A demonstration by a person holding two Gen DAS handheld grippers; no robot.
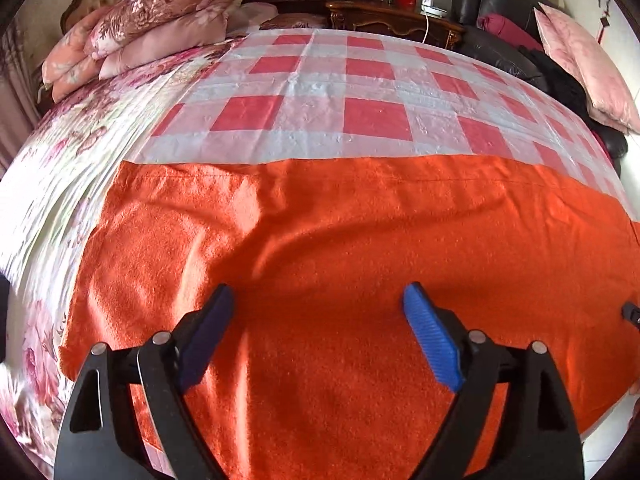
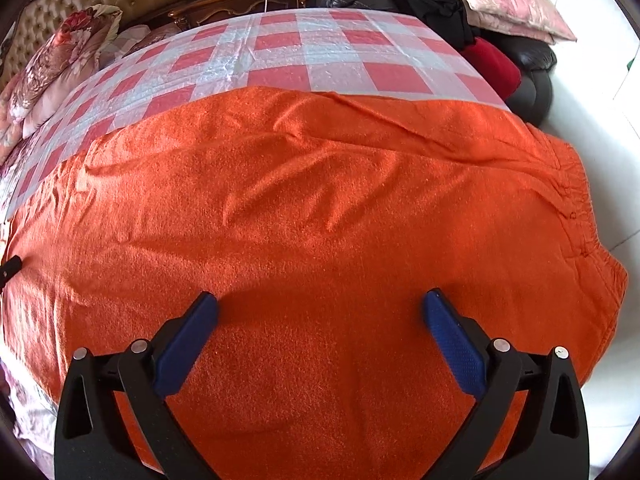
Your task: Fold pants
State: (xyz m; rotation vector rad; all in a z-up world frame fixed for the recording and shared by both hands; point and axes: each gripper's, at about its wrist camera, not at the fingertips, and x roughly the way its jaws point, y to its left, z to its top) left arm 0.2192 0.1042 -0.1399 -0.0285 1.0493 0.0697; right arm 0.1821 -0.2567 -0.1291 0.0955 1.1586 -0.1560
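Orange fleece pants [image 1: 340, 248] lie spread flat across the near part of the bed, on a red and white checked sheet [image 1: 320, 92]. In the right wrist view the pants [image 2: 320, 208] end at a gathered waistband [image 2: 572, 196] on the right. My left gripper [image 1: 318, 300] is open and empty, its blue-padded fingers just above the fabric. My right gripper [image 2: 320, 304] is open and empty too, low over the pants. A dark tip of the right gripper shows at the right edge of the left wrist view [image 1: 632, 314].
Floral pillows [image 1: 152, 16] are stacked at the far left by a tufted headboard [image 2: 60, 0]. A wooden nightstand [image 1: 392, 16] with small items stands behind the bed. A black leather sofa [image 1: 500, 12] with pink cushions [image 1: 584, 64] and dark clothes sits at the right.
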